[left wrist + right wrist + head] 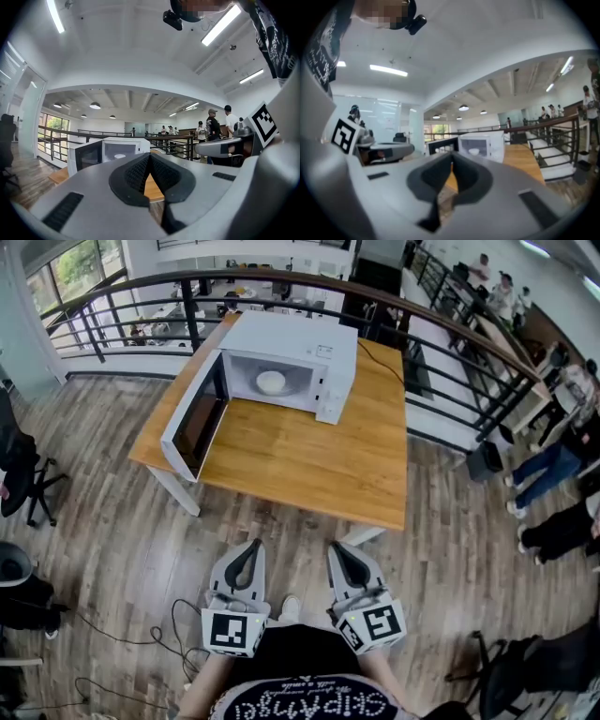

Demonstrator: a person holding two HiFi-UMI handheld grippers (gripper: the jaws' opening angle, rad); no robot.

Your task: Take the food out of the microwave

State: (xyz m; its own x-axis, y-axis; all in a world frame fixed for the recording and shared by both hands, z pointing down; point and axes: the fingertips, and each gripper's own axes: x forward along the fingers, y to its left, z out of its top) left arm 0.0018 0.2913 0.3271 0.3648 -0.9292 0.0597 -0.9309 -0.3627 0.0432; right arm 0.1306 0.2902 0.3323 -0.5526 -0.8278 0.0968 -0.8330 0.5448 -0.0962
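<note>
I hold both grippers low in front of me, side by side and near each other over the wooden floor (112,549), well short of the table (309,465). My left gripper (252,547) has its jaws pressed together with nothing between them; its own view shows the dark pads meeting at the tip. My right gripper (336,549) is the same, with its jaws together and empty. Both point roughly level towards the table, which has a wooden top and white legs.

On the far part of the top stands the white microwave (298,352). Its door (192,423) is swung wide to my left and hangs out past the table's left edge. The food (271,382) sits in the middle of the microwave's inside, a pale round shape; I cannot tell whether I see a bowl or the food itself. Both grippers are well apart from it.

Behind the table runs a dark curved railing (281,282), and a few people stand beyond it at the right. A black office chair (28,479) stands on the floor at my far left
</note>
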